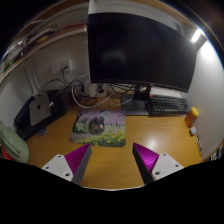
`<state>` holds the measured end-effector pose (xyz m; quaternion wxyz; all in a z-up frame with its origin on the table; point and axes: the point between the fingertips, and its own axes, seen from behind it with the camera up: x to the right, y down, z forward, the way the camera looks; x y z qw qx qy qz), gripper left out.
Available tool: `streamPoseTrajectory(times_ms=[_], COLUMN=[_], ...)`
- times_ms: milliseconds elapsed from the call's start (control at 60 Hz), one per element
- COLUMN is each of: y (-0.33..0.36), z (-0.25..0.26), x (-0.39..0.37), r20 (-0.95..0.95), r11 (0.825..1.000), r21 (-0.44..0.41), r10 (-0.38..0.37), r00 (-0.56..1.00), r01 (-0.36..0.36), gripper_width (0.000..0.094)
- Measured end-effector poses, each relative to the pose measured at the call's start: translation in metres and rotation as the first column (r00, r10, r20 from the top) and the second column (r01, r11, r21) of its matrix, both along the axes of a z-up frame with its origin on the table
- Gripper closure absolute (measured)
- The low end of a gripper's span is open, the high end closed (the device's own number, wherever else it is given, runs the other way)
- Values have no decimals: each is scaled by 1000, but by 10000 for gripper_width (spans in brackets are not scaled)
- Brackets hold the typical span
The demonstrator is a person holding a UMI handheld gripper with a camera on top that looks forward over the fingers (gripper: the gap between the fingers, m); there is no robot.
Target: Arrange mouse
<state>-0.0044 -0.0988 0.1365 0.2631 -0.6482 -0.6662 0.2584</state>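
The hand-held gripper (110,160) hangs above a wooden bench (150,130) with its two fingers spread apart and nothing between them; the magenta pads (78,158) face each other across an open gap showing only bare wood. Just ahead of the fingers, slightly toward the left one, lies a mouse pad (100,127) printed with a picture. A small dark shape (90,125) sits on that mouse pad, but whether it is the mouse or part of the printed picture cannot be told from this view. Beyond the mouse pad stands a large dark monitor (140,45) on its stand, with a keyboard (168,101) to the right of the stand's foot. Cables (88,95) trail behind the mouse pad toward the wall, and a grey boxy device (40,108) rests further left on the bench.

As for progress, the task appears to be at or near its start: the hand-held gripper carries nothing and touches nothing. If the dark shape is the mouse, what is left is the approach to it, the grasp and the placement. If it is not, the mouse has yet to come into sight at all.
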Motion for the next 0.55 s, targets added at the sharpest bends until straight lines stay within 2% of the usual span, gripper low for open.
streamPoseTrajectory(times_ms=[250, 450, 550], y=[27, 42, 34], z=[39, 43, 36], x=[65, 77, 85], r20=[-17, -32, -1], r11=[998, 993, 994], r21=[22, 57, 29], r10=[-63, -104, -105], r00=[998, 994, 994], r01=[63, 105, 105], gripper_width=[84, 84, 87])
